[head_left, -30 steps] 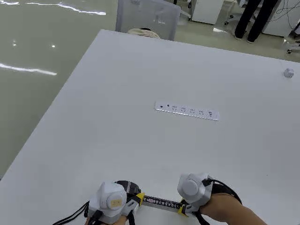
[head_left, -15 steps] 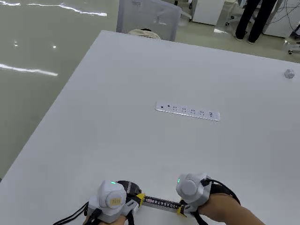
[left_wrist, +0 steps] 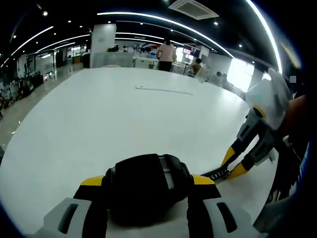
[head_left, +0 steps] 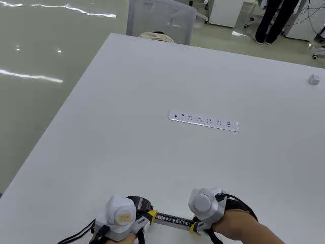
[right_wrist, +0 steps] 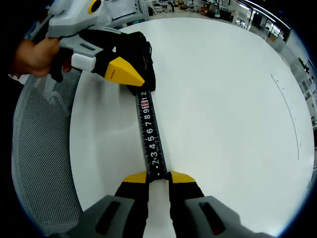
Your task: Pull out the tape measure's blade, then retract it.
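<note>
While left tongs (left_wrist: 147, 181) are clamping the tape measure (left_wrist: 143, 191), right tongs (right_wrist: 158, 177) are pinching its blade (right_wrist: 150, 136).
Blade is spanning between them over the counter (head_left: 152, 81).

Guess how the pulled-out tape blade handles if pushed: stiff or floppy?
Blade probably acts stiff: the short span between case and right gripper looks straight. Thin and narrow, so it likely buckles if pushed sideways. Left gripper clamps the case, so that end likely won't slide.
</note>
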